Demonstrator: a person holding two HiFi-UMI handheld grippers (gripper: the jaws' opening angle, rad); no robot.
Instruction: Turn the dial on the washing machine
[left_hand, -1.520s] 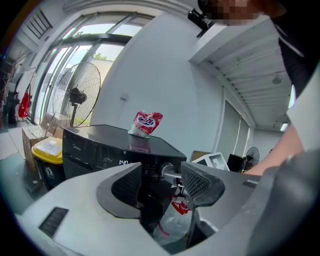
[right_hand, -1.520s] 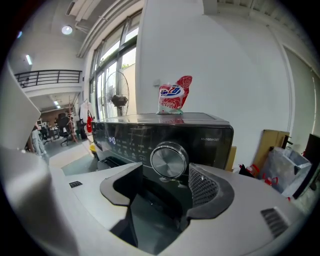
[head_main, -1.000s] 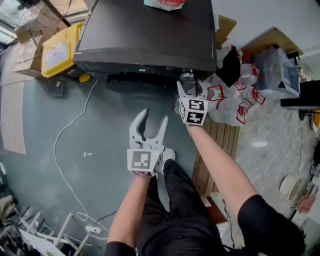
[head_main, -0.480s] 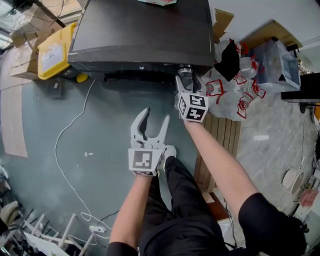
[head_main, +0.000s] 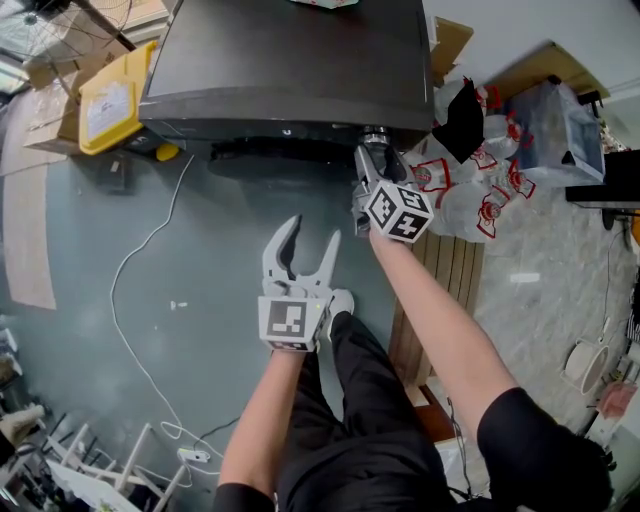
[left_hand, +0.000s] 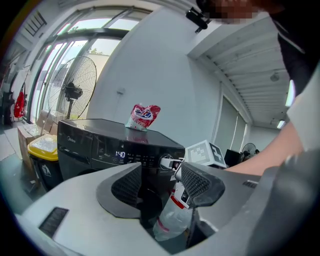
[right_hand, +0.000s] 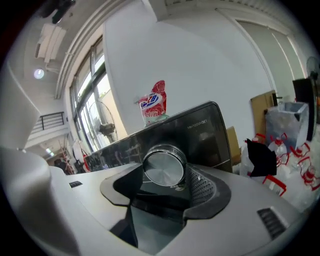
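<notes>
A black washing machine (head_main: 290, 60) stands ahead, its display lit in the left gripper view. Its round silver dial (head_main: 374, 135) sits at the right end of the control panel. My right gripper (head_main: 373, 152) reaches up to the panel and is shut on the dial (right_hand: 164, 167), one jaw pad on each side, its marker cube tilted to the right. My left gripper (head_main: 308, 235) hangs lower, over the floor and short of the machine, open with nothing between its fingers. From the left gripper (left_hand: 162, 182) I see the dial (left_hand: 166, 162) and the right gripper's cube beside it.
A red and white detergent pouch (right_hand: 155, 104) stands on top of the machine. A yellow bin (head_main: 110, 95) is at its left, white plastic bags with red print (head_main: 470, 200) at its right. A white cable (head_main: 130, 270) runs over the floor. A wooden slat pallet (head_main: 440, 290) lies under my right arm.
My right gripper has rolled on the dial, its marker cube tipping over to the right. The left gripper has stayed where it was, open.
</notes>
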